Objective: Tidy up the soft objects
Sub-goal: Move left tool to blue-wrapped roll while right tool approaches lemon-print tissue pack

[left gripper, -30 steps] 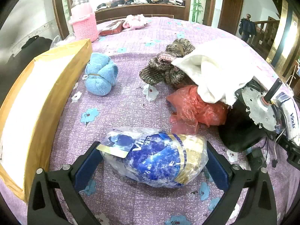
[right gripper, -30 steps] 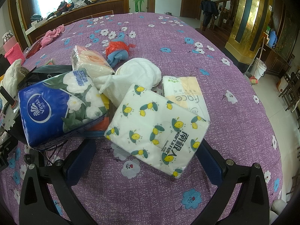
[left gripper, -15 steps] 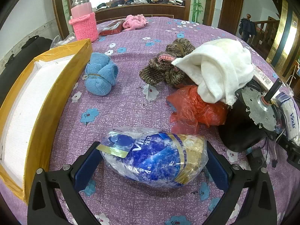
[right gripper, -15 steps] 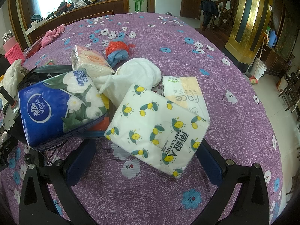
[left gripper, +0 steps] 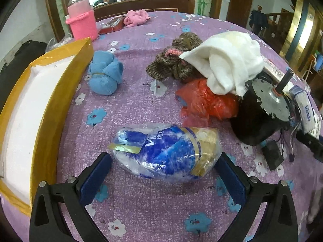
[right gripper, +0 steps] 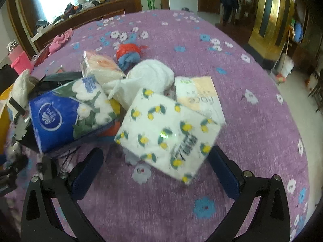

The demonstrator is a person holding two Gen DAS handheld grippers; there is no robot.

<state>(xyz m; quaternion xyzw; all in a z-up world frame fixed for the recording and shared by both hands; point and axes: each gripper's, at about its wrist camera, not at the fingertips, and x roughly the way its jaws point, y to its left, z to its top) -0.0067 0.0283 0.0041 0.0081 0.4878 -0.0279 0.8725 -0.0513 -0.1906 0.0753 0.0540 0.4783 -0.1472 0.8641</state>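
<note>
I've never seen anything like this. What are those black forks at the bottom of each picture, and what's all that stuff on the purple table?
Each fork is a hand-held two-finger gripper; a person carries one in each hand, with a wide-angle camera looking along its fingers. In the left view, the left gripper stands open around a blue and gold plastic pack, beside a yellow-edged box, a blue rolled cloth and a white cloth. In the right view, the right gripper stands open around a lemon-print tissue pack, next to a blue Vinda pack. Neither pack is clearly held yet.
</note>
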